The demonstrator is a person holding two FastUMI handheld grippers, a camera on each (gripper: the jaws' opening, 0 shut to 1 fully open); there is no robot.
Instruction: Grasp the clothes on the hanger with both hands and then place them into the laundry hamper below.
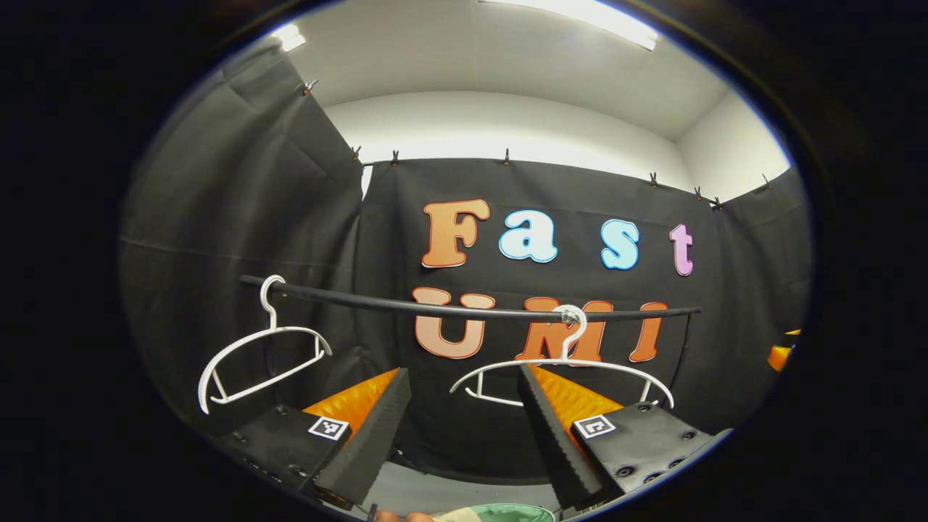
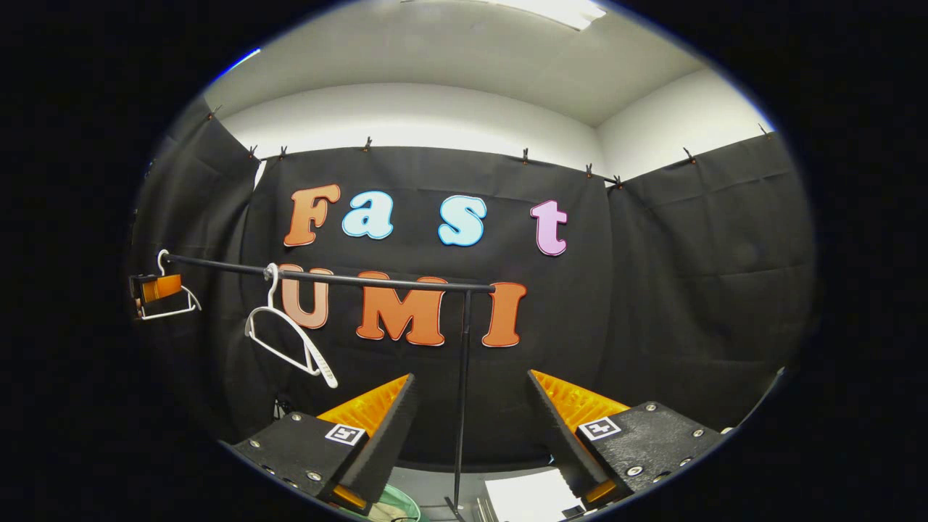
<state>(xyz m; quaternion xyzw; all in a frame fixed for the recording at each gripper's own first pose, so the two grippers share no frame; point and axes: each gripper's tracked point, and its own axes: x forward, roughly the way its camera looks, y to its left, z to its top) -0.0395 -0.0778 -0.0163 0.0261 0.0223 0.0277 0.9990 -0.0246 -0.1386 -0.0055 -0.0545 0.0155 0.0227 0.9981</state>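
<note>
Both hangers (image 1: 558,362) bare on the rail (image 1: 464,308); clothes apparently down in the green hamper (image 1: 507,513). Left gripper (image 1: 464,435) and right gripper (image 2: 471,435) wide open, empty. Looks finished, just pull back

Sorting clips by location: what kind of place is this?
Most likely a recording booth staged for laundry handling: black cloth walls clipped up under a plain ceiling, a black clothes rail with two bare white hangers, and a green hamper rim below.

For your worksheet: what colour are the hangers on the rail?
White hangers, clearest in the left gripper view.
</note>
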